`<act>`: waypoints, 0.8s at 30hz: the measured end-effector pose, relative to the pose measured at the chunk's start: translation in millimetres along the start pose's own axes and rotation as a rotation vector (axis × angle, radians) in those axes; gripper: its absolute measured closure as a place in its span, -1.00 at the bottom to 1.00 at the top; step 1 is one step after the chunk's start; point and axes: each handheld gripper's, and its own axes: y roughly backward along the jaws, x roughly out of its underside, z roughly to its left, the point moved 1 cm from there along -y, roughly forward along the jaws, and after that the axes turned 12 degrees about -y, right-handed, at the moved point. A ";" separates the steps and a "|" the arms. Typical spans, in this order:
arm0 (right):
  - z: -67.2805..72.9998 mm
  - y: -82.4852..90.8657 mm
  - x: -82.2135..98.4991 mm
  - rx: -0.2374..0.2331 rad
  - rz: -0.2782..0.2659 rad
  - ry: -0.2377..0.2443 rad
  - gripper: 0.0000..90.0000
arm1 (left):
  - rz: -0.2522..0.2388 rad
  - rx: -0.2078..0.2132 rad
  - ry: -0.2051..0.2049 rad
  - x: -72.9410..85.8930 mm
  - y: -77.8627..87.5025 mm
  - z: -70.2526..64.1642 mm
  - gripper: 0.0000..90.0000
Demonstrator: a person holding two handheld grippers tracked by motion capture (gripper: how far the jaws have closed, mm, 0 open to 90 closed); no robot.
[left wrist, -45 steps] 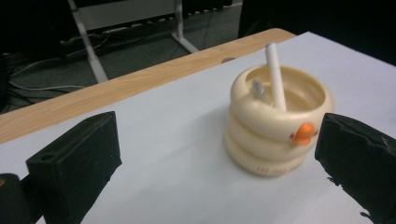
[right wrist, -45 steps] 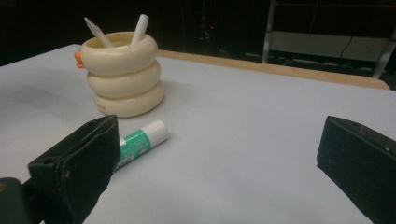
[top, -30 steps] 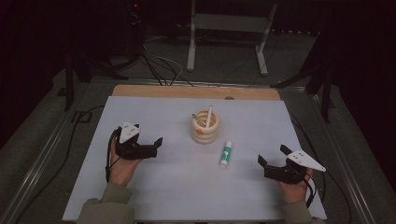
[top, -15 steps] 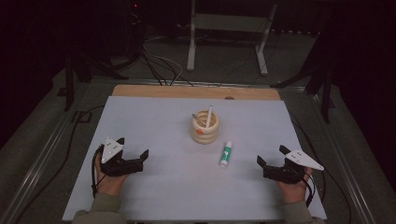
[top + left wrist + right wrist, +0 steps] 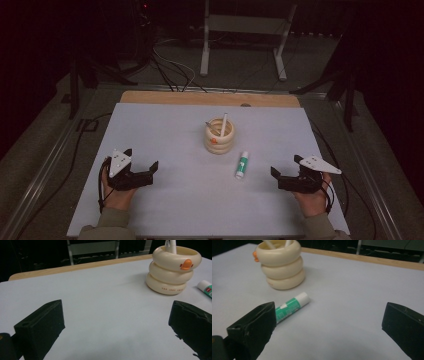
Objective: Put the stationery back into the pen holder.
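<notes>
Resting near the bench's (image 5: 165,125) front corners, both the left hand-held gripper (image 5: 142,172) and right hand-held gripper (image 5: 284,176) gape empty, so the right one's next move looks like reaching for the glue stick (image 5: 242,165) beside the duck holder (image 5: 219,136)

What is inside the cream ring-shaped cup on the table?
Two white sticks rise from the cream cup; one leans on its rim. Their lower ends and the cup's bottom are hidden by its wall.

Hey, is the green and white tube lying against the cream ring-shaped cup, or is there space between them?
Apart. The right gripper view shows bare table between the tube and the cup; the high view shows the same gap.
</notes>
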 end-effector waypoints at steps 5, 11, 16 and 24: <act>14.5 -7.4 -14.8 0.006 0.048 0.044 -1.00 | -0.001 0.008 0.006 1.7 -1.3 0.3 -0.98; 26.7 -18.6 -34.9 -0.017 0.099 0.019 -1.00 | -0.007 0.002 0.009 2.1 -1.4 -0.5 -0.98; 34.6 -26.7 -50.3 -0.015 0.139 0.027 -1.00 | -0.008 0.006 0.016 2.9 -2.3 -0.5 -0.98; 39.9 -39.2 -73.4 0.003 0.171 -0.002 -1.00 | -0.011 -0.001 0.041 5.4 -4.9 0.7 -0.98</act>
